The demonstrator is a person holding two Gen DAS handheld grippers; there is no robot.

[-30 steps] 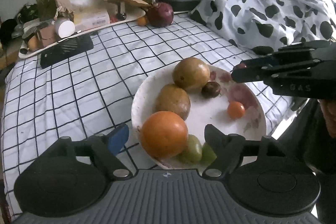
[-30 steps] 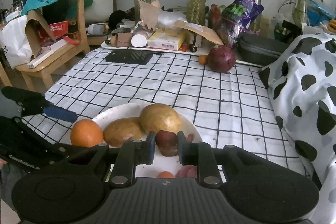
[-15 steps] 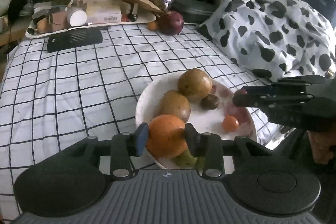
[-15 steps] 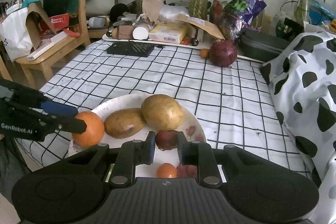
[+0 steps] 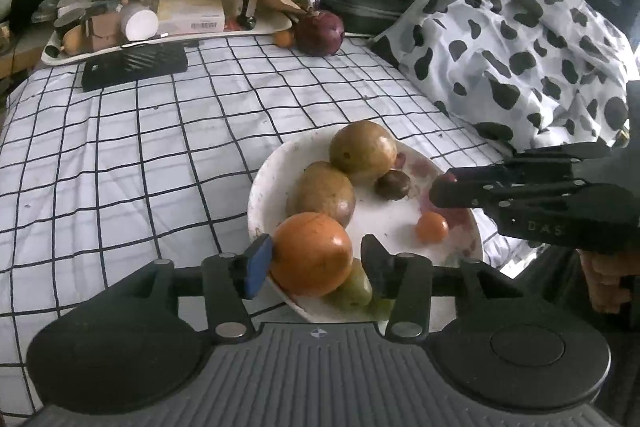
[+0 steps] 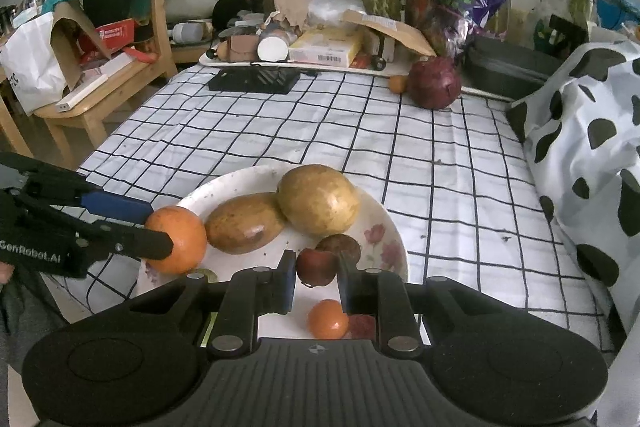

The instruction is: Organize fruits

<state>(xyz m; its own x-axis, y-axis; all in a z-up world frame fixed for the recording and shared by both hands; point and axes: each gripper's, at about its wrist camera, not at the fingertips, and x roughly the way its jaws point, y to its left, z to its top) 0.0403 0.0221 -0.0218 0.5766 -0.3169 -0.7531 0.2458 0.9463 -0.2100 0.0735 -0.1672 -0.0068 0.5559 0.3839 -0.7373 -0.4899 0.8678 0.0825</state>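
Note:
A white flowered plate (image 5: pixel 260 195) (image 6: pixel 384 219) on the checked cloth holds two big yellow-brown fruits (image 5: pixel 362 151), a small dark fruit (image 5: pixel 394 183), a small orange one (image 5: pixel 431 227) and green ones (image 5: pixel 356 287). A large orange (image 5: pixel 310 253) (image 6: pixel 180 239) lies at the plate's near edge between the jaws of my left gripper (image 5: pixel 316 259) (image 6: pixel 158 227). Those jaws are opening, and a slim gap shows at the right finger. My right gripper (image 6: pixel 317 269) (image 5: pixel 438 187) is shut on a small dark red fruit (image 6: pixel 316 267) just over the plate.
A dark red round vegetable (image 5: pixel 320 31) and a small orange fruit (image 5: pixel 283 38) sit at the table's far end. Beside them are a cluttered white tray (image 5: pixel 276 23) and a black flat object (image 5: pixel 134 67). A cow-print blanket (image 5: pixel 520 39) lies right, a wooden chair (image 6: pixel 120 75) left.
My left gripper's jaws closed in on the orange from wide apart, then eased out a little. The left view rolled slightly. The right gripper kept still, holding the small red fruit.

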